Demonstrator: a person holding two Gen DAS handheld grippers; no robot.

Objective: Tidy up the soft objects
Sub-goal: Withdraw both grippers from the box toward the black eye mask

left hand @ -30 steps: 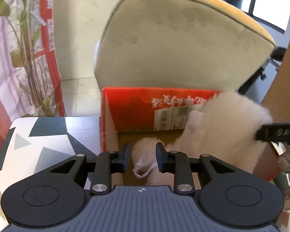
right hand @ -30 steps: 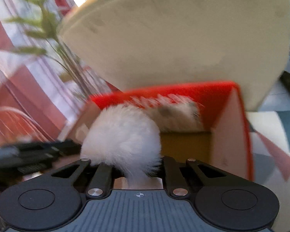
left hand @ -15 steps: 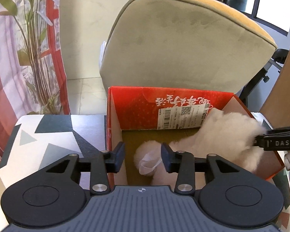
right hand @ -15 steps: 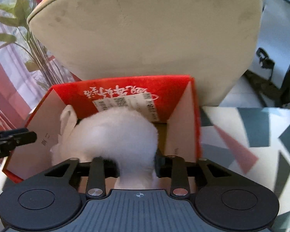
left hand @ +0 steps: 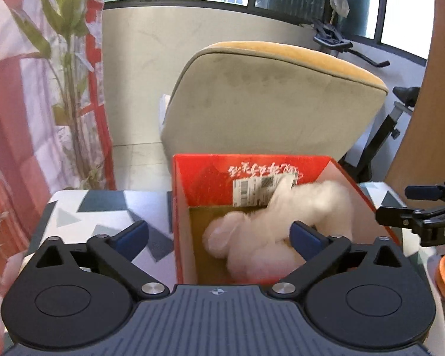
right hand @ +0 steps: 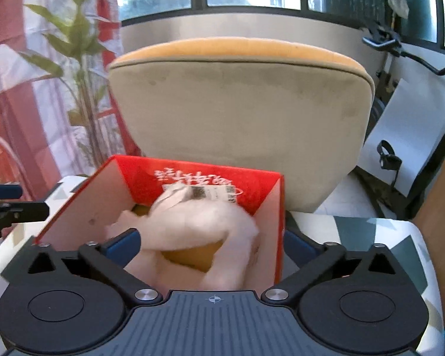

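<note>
Both grippers, pulled back since a second ago, have just opened: left gripper point(left hand: 219, 238) and right gripper point(right hand: 212, 246) gape wide, gripping nothing. White plush toy point(left hand: 270, 234) lies loose inside red cardboard box point(left hand: 204, 175) on patterned table point(left hand: 103, 207).

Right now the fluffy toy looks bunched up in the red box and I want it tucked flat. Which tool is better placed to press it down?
Probably the right tool: its open jaws straddle the white plush toy. The left tool, open too, straddles the red box wall.
</note>
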